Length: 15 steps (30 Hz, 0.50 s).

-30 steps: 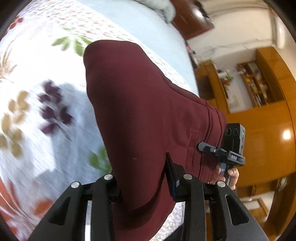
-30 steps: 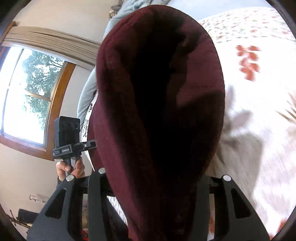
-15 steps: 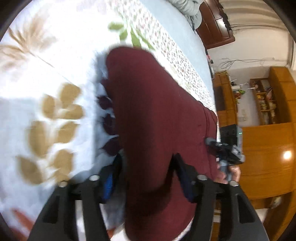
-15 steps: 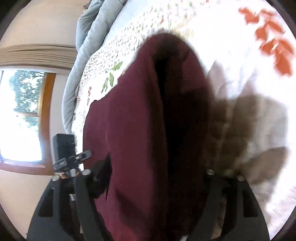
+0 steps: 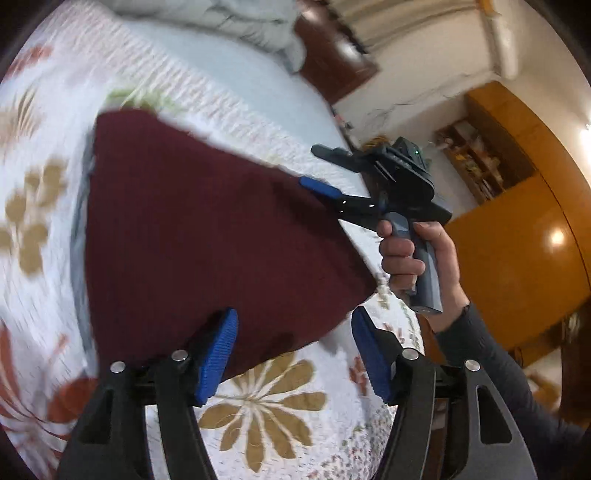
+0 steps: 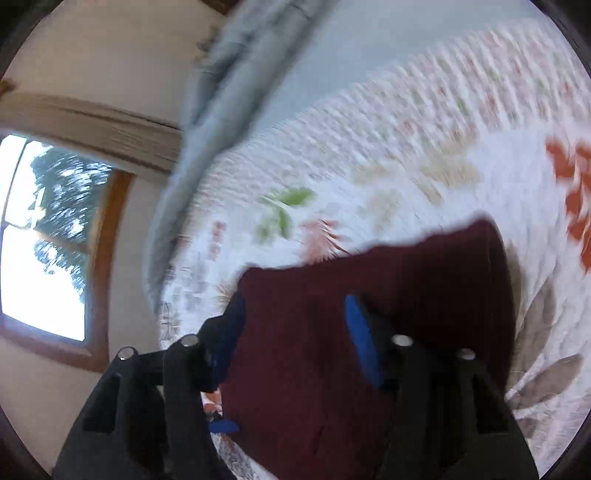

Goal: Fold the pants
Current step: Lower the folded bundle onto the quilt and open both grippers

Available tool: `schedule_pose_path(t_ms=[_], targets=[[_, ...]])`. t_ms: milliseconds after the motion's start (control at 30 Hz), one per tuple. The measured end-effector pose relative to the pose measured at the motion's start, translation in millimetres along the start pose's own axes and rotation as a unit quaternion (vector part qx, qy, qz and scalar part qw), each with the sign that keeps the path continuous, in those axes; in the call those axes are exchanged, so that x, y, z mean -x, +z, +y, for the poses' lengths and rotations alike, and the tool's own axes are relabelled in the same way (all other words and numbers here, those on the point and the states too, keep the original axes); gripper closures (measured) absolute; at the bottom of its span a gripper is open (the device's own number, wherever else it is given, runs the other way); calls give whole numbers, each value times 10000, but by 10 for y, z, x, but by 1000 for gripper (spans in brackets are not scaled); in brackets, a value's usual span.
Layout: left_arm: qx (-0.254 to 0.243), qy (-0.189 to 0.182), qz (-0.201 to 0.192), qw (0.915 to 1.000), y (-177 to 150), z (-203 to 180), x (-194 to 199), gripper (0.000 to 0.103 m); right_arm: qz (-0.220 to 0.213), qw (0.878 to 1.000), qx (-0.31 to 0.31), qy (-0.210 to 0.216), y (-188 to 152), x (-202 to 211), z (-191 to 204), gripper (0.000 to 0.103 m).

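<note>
Maroon pants [image 5: 207,236], folded, lying on floral bedspread [image 5: 266,406], centre frame. Left gripper [image 5: 291,350]: closing, clear of cloth. Right gripper [image 6: 295,332]: closing over the fabric, not pinching. Risk: snagging, dragging fold open.

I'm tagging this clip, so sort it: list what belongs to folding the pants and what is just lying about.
In the job:
- pants, lying on the bedspread
- left gripper, jaws closing, pants edge between them, not pinched
- right gripper, jaws closing, cloth between them, not pinched

Lying about:
- grey blanket
- shelf
- window
</note>
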<state>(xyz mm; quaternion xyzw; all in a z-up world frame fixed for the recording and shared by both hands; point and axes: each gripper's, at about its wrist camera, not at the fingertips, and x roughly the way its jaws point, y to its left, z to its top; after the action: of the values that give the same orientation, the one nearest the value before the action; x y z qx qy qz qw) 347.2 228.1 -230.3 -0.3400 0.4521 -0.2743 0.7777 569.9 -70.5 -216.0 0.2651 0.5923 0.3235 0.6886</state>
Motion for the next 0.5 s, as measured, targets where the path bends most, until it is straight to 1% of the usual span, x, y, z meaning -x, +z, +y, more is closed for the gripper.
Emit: schedule_pose_path(t_ms=[33,67,100,133,167,200,233,267,300,333,367,400,433,467,500], targets=[[71,-44,-15,10000,-40,67,-7,43,2,9999,-110,-79,-19,-67,-21,96],[200,-110,-33,9997,-55,162,-14,51,-11,9995,-268,-135,18,-101,-156,103],[294,-175,-28,9994,-50,238,-2,57,-14,9992,-405,-48,49,-130,-217,103],[371,-237,-15,9990,-58,277,-8,59,29,9988,-486,108,38,-145,-341,103],[421,-280,4,9987,-57,312,0,60,42,9987,-462,194,51,-105,-352,103],[424,-291,26,9987,-46,314,13,60,10,9992,-380,158,42,-59,-296,103],[416,-285,23,9987,-27,315,31,59,-103,9997,-238,8,20,87,-285,95],[387,-319,-34,9987,-18,279,92,55,-265,9996,-99,4,-22,250,-217,87],[343,-353,-123,9987,-10,235,155,47,-348,9994,32,73,-88,405,-172,81],[279,-383,-216,9986,10,175,179,45,-405,9989,217,133,-181,534,-96,81],[155,-435,-324,9984,-1,111,241,43,-419,9977,478,227,-336,599,47,81],[70,-431,-385,9983,-19,63,260,40,-409,9966,612,375,-466,637,135,81],[26,-386,-414,9984,-29,35,262,39,-374,9955,702,516,-604,699,173,81],[50,-304,-409,9987,-63,50,259,38,-340,9942,828,589,-785,719,201,81],[135,-223,-374,9990,-76,87,218,38,-312,9939,863,616,-896,717,185,81]])
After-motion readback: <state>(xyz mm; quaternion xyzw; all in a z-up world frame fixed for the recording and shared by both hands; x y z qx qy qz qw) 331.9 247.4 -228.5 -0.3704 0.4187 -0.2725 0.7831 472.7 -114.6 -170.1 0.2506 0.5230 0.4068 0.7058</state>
